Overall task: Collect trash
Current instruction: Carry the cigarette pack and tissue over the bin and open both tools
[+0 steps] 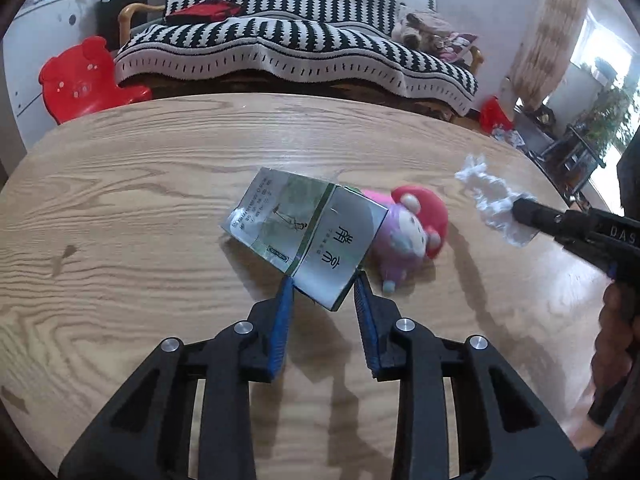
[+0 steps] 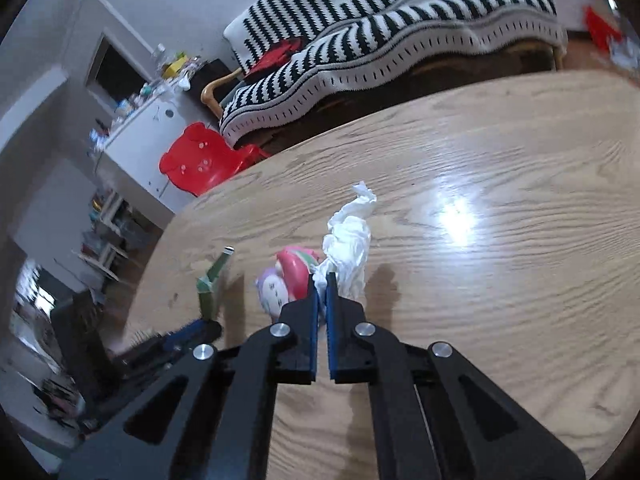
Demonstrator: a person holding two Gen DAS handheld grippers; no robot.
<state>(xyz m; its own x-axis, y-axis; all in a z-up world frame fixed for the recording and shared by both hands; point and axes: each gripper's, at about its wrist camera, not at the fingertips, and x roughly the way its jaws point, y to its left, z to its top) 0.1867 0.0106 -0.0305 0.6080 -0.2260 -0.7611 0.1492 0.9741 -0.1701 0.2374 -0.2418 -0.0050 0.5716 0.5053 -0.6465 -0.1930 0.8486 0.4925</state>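
A flattened silver and green cigarette pack [image 1: 304,236] hangs tilted above the wooden table [image 1: 140,184], and my left gripper [image 1: 324,284] is shut on its near corner. The same pack [image 2: 210,284] shows edge-on at the left of the right wrist view. A crumpled white tissue [image 2: 348,248] is pinched at its lower end by my right gripper [image 2: 322,280], which is shut on it and holds it just above the table [image 2: 500,240]. From the left wrist view the tissue [image 1: 492,204] sticks out of the right gripper [image 1: 524,210] at the right.
A small pink and red plush doll [image 1: 408,232] lies on the table between the two grippers, also seen as the doll [image 2: 288,280]. Beyond the far table edge stand a sofa with a black and white striped blanket [image 1: 300,44] and a red plastic chair [image 1: 80,80].
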